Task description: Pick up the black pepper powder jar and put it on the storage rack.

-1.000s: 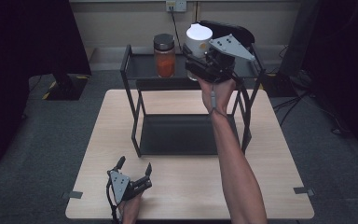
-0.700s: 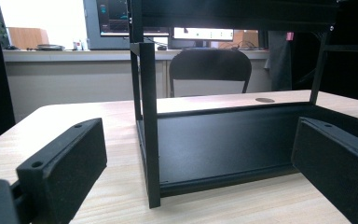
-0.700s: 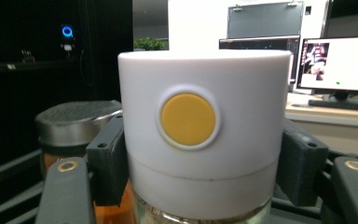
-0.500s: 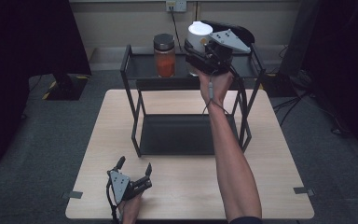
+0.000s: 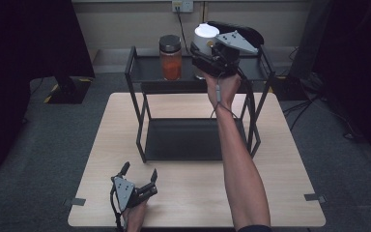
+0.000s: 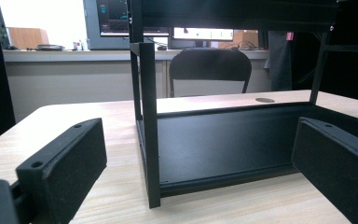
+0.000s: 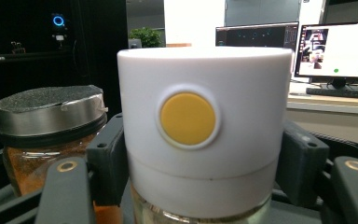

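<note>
My right gripper (image 5: 205,59) is shut on a jar with a tall white cap (image 5: 206,36), gripping it just below the cap. In the right gripper view the cap (image 7: 204,130) has a round yellow button and both pads press on its sides. I hold it over the top shelf of a black metal rack (image 5: 147,70), right of a glass jar of orange spice (image 5: 170,59) with a dark lid (image 7: 46,100). The white-capped jar's base is hidden. My left gripper (image 5: 139,175) lies on the table (image 5: 280,159) near its front edge, open and holding nothing (image 6: 200,163).
The rack's lower tray (image 5: 183,140) sits on the table, and its front post (image 6: 148,116) stands just ahead of my left jaws. A black chair (image 6: 209,70) and monitors are beyond the table. Cables and a wall socket (image 5: 182,6) are behind the rack.
My right gripper has carried the white-capped jar slightly farther back over the top shelf. The left gripper has not moved.
</note>
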